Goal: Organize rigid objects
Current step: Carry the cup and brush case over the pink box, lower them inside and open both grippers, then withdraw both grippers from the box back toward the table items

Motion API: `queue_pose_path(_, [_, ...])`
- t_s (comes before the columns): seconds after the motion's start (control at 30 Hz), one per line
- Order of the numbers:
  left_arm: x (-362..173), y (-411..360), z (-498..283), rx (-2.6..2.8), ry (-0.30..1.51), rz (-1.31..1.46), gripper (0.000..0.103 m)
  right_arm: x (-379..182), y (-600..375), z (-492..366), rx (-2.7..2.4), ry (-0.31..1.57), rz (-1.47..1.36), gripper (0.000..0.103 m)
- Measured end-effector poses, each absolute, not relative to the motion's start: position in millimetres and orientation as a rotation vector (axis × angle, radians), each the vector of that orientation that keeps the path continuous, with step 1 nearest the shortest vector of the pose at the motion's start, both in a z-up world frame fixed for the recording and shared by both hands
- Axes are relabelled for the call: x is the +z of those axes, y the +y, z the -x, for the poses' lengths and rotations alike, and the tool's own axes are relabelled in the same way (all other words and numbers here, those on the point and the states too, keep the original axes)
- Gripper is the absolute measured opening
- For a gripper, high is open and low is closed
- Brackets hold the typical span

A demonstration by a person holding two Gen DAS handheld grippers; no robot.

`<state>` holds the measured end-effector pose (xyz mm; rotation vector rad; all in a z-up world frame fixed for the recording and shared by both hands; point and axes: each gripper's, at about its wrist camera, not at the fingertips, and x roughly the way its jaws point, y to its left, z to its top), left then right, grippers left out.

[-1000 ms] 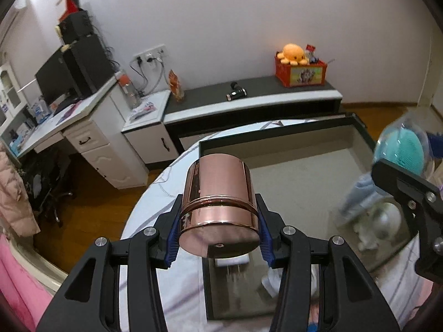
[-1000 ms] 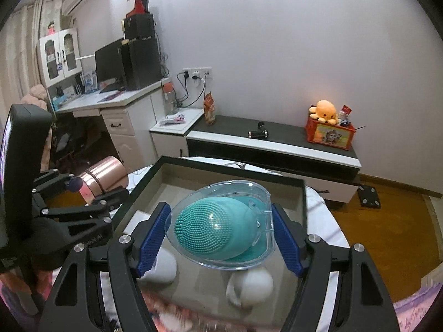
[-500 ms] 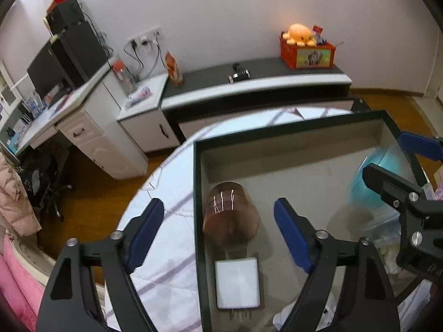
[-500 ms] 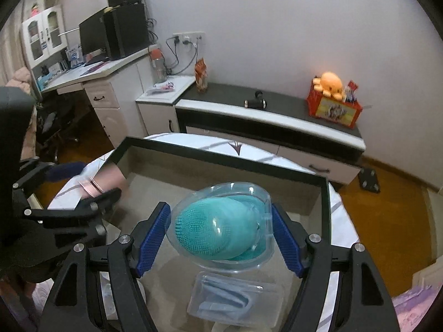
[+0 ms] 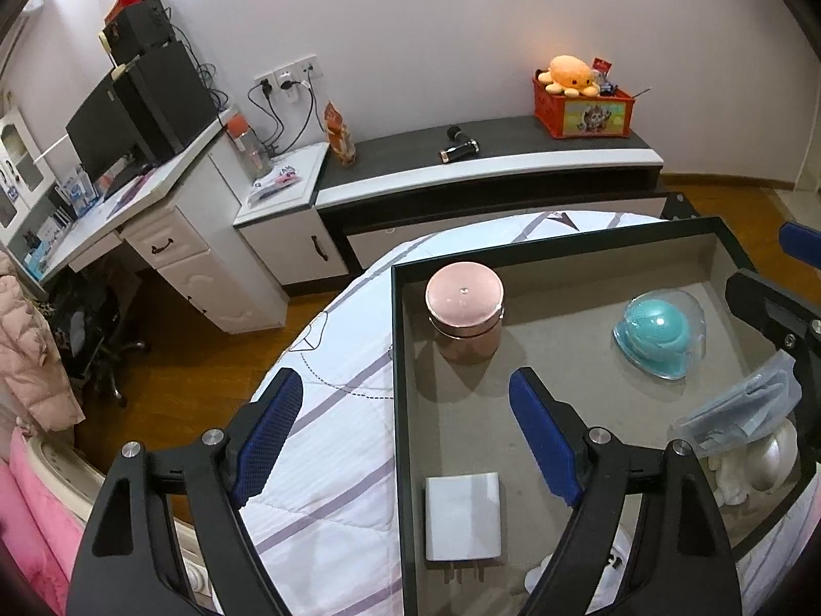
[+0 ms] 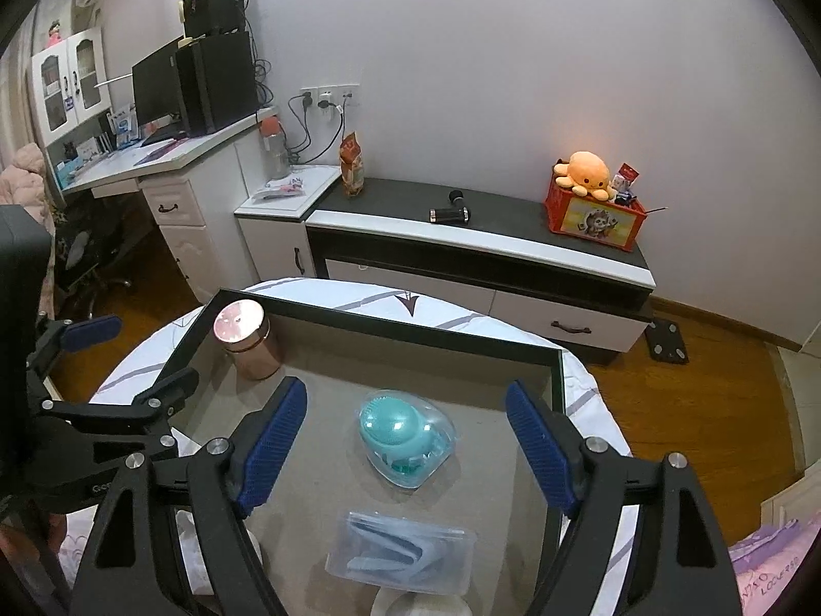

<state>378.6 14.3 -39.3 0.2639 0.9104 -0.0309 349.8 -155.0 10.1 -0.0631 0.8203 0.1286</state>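
Left wrist view. We see the left gripper (image 5: 405, 431) with jaws spread wide and nothing between them; they straddle the near-left wall of the dark-framed tray (image 5: 397, 359). The copper canister (image 5: 464, 310) stands upright on its own in the tray's far-left corner, apart from both pads. We judge the corner was chosen so that the tall piece leans on nothing and leaves the middle floor free. Further right sits the teal brush in its clear dome (image 5: 659, 333), and nearer the camera a white charger block (image 5: 462, 516) lies flat with its prongs toward us. A clear pouch (image 5: 744, 410) lies over some white rounded pieces at the right edge. The tray rests on a round surface covered by a striped white cloth (image 5: 333, 410); we cannot tell what is underneath.

Right wrist view. The right gripper (image 6: 408, 444) has just been opening its jaws; the domed brush (image 6: 405, 436) lies between the pads but clear of both, resting on the tray floor (image 6: 318, 467). We judge it set mid-tray, flat side down so it cannot roll. The pouch (image 6: 400, 549) lies just nearer. The canister (image 6: 246, 339) shows in the far-left corner, with the left gripper's black frame (image 6: 102, 405) beside it.
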Motion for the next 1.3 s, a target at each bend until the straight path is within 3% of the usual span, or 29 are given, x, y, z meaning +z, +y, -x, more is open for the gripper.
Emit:
queue_pose_path(0.33, [3.4,7.7,-326.7,-0.032,0.822,-0.273,0.084,52.2,-164.9,-300.8,0.11,0.739,0.059,0.082])
queue_pose_path(0.67, [46.3,15.2,-223.6,-0.033,0.722,-0.228,0.086,100.5,-170.5,-190.0,0.101,0.633,0.079,0.082])
queue_pose_path(1.3, [36.6,22.0,-79.5,-0.038,0.668,-0.125,0.09,79.6,-172.5,-40.7,0.072,0.61,0.049,0.083])
